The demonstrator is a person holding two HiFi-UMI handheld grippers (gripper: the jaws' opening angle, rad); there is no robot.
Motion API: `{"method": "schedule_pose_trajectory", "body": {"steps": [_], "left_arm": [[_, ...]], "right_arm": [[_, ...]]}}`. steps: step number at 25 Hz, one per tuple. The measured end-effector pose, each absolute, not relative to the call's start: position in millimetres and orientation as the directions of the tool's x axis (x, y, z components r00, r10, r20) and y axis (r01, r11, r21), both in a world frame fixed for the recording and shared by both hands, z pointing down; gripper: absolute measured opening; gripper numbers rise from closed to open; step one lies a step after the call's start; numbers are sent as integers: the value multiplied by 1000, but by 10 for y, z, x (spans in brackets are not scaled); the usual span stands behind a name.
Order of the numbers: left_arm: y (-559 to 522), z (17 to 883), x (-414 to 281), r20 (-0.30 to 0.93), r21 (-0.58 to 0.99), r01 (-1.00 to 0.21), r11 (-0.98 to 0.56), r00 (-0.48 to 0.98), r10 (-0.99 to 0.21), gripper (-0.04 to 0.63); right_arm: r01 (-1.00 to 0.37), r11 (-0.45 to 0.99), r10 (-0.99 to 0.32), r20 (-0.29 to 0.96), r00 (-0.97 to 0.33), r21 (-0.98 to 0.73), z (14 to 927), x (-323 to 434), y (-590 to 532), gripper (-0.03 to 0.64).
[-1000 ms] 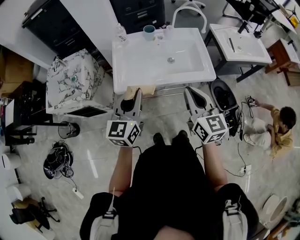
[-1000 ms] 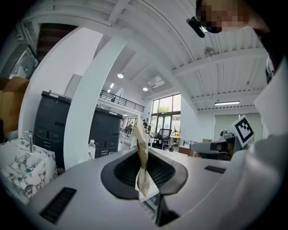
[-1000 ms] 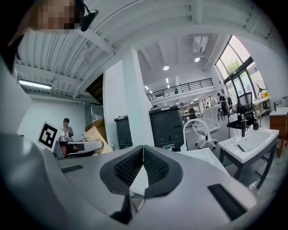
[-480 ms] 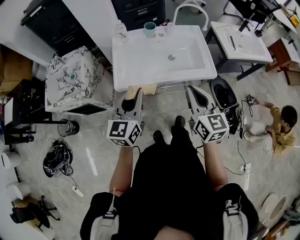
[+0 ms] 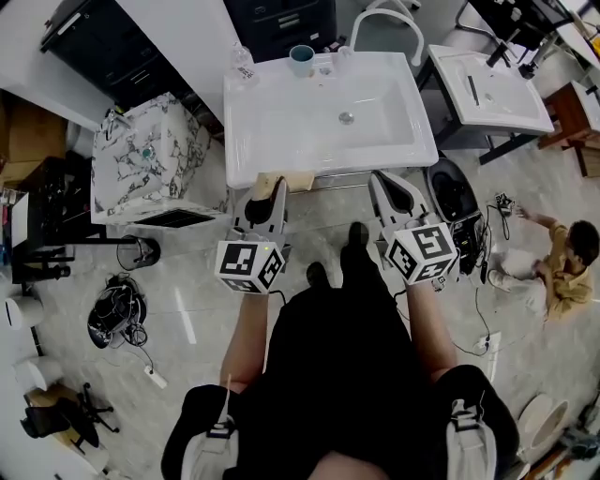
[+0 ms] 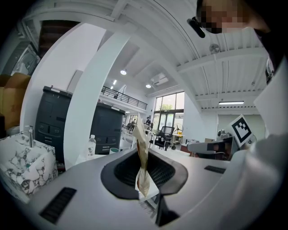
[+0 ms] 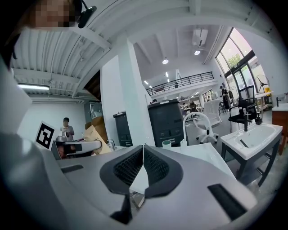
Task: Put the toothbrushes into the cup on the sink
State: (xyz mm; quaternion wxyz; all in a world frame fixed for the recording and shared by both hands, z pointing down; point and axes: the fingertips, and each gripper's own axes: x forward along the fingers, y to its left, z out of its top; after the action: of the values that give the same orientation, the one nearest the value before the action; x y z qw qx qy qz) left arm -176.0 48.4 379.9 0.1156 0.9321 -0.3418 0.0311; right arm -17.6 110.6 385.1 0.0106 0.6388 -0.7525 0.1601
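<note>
A teal cup (image 5: pixel 300 59) stands at the back rim of the white sink (image 5: pixel 281 122); it also shows small in the left gripper view (image 6: pixel 114 151) and the right gripper view (image 7: pixel 167 143). My left gripper (image 5: pixel 268 199) is held just short of the sink's front edge, shut on a flat tan packet (image 5: pixel 286 181). That packet (image 6: pixel 140 143) stands edge-on between the left gripper's (image 6: pixel 143 155) dark pads. My right gripper (image 5: pixel 394 192) hovers level with it, and the right gripper (image 7: pixel 143 150) is shut with its tips touching and nothing between them. No bare toothbrush is visible.
A clear bottle (image 5: pixel 245 66) stands left of the cup. A marbled cabinet (image 5: pixel 145 159) sits left of the sink, a second sink (image 5: pixel 497 89) and a black bin (image 5: pixel 452 192) to its right. A person (image 5: pixel 567 272) sits on the floor at right. A white chair (image 5: pixel 384 19) stands behind.
The person holding the grippers has put one foot forward toward the sink. Both grippers stay in about the same place, the left still closed on the packet.
</note>
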Motion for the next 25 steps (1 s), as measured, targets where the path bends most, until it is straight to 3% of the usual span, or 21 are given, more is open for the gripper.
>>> {"method": "schedule_pose_trajectory", "body": {"steps": [25], "left_arm": [[-428,3854,-569,197,194,-734,-652,680,-707,44]], "right_arm": [[-892,349,-884,215,-415,-286,3917,706,-146,31]]}}
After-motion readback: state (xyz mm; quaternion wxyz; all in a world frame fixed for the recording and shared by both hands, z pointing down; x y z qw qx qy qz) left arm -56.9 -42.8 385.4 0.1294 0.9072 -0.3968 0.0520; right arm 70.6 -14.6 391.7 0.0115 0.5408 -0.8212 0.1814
